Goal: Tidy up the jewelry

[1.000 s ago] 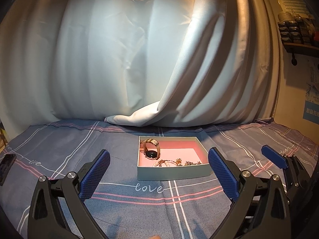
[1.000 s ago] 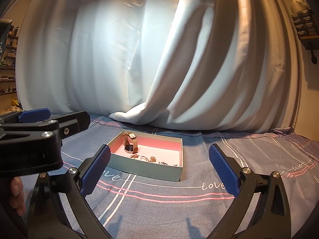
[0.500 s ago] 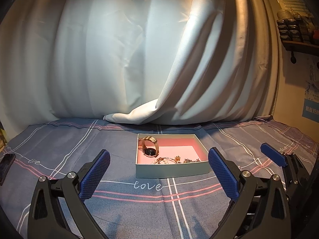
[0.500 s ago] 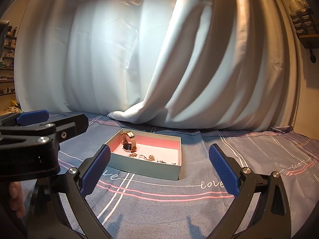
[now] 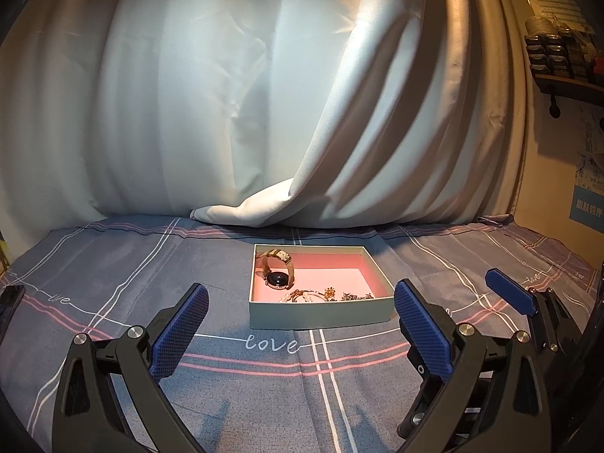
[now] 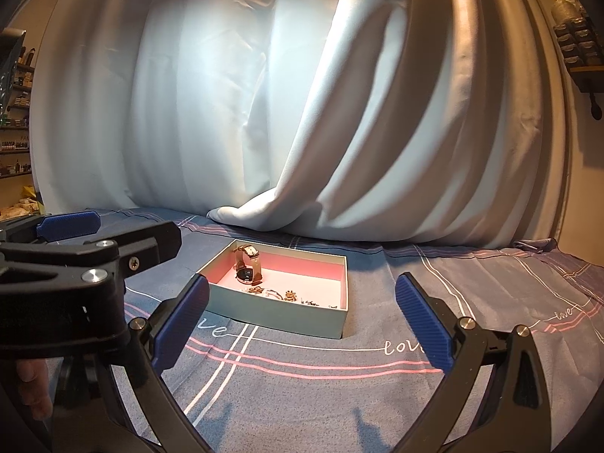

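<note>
1. The left gripper (image 5: 300, 334) is held low over the plaid bedsheet (image 5: 113, 275), its blue-padded fingers (image 5: 177, 336) spread wide with nothing between them.
2. Ahead of those fingers and a little right of the gap's centre sits the shallow box (image 5: 321, 313), pale outside and pink inside, resting flat on the sheet; its near wall lies beyond the fingertips, apart from both.
3. Inside, the watch (image 5: 278, 273) stands in the back-left corner, strap looped upright, dial facing forward.
4. Along the near wall lies a bracelet (image 5: 302, 296), then some small gold pieces (image 5: 349, 295) to its right; they are too tiny to name for sure.
5. The right gripper (image 6: 301, 328) hangs just beside the left one, fingers (image 6: 422, 324) equally splayed and holding nothing. From its view the box (image 6: 279, 313) sits ahead, towards the left finger, untouched.
6. Behind everything hangs a white curtain (image 5: 264, 113), its hem pooled on the sheet.
</note>
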### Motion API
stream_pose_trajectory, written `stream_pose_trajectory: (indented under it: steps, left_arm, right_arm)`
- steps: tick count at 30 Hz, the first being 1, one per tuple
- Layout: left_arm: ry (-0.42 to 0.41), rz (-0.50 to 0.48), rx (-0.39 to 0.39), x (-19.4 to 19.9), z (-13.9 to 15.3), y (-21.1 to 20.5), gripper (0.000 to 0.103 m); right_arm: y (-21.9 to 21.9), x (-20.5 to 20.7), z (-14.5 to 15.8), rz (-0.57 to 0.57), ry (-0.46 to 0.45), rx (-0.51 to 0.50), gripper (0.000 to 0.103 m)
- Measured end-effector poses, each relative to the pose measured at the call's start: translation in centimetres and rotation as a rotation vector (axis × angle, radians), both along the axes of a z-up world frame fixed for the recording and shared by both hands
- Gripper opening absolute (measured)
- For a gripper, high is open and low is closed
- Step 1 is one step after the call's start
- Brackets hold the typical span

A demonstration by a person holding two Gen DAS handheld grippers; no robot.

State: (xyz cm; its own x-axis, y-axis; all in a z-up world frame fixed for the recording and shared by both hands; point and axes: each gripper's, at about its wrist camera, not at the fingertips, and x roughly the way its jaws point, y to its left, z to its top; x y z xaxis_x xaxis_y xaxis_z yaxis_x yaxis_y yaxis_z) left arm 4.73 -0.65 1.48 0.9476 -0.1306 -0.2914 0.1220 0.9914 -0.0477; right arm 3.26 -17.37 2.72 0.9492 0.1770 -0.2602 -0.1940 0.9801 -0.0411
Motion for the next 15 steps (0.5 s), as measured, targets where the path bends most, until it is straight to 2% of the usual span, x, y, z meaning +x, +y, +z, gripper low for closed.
stream_pose_trajectory:
  steps: [5, 15]
  left_arm:
    - [0.004, 0.027, -0.003, 0.04, -0.14, 0.32, 0.097]
    - [0.003, 0.011, -0.011, 0.05, -0.17, 0.74, 0.097]
  right_arm:
    - [0.02, -0.10, -0.08, 0.000, -0.001, -0.002, 0.097]
    - [-0.26, 0.15, -0.02, -0.012, 0.000, 0.002, 0.097]
